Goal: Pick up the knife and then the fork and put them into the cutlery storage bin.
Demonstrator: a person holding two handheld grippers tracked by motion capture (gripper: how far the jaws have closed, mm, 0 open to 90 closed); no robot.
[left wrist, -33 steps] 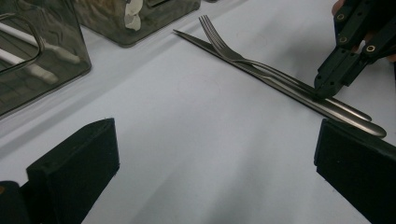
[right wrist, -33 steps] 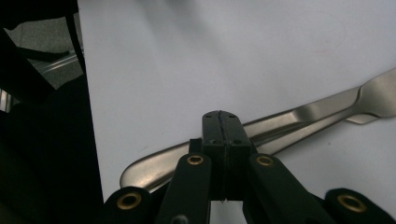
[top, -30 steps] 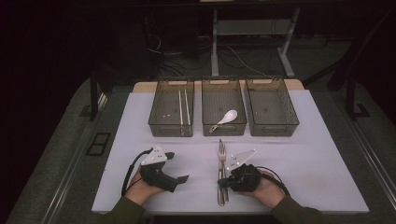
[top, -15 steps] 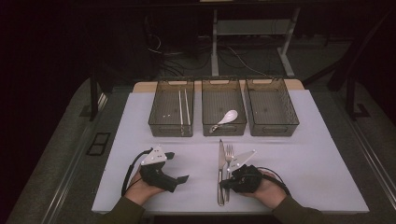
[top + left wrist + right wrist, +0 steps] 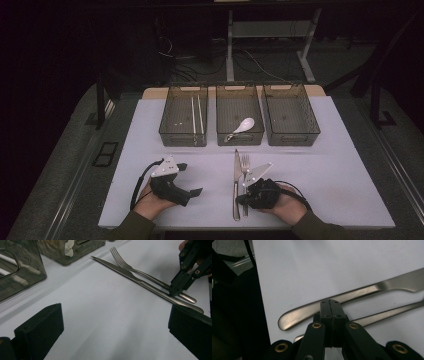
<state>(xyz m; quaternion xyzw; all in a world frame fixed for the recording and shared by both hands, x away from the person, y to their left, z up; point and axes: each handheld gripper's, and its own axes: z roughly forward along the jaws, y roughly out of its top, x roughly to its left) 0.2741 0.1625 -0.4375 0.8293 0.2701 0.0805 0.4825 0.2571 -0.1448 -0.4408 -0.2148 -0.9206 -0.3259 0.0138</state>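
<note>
2 grippers | R gripper (image 5: 331, 305) closed, tips over fork (image 5: 245, 175)/knife (image 5: 236, 185) handles | L gripper (image 5: 115, 322) open

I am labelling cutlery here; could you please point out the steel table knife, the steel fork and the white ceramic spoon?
Steel table knife (image 5: 236, 186), high view, mid-handle.
Steel fork (image 5: 119, 258), left gripper view, base of tines.
White ceramic spoon (image 5: 245, 125), high view, bowl.

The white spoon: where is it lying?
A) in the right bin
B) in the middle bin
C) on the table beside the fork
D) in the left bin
B: the white spoon lies in the middle bin of the three.
</note>
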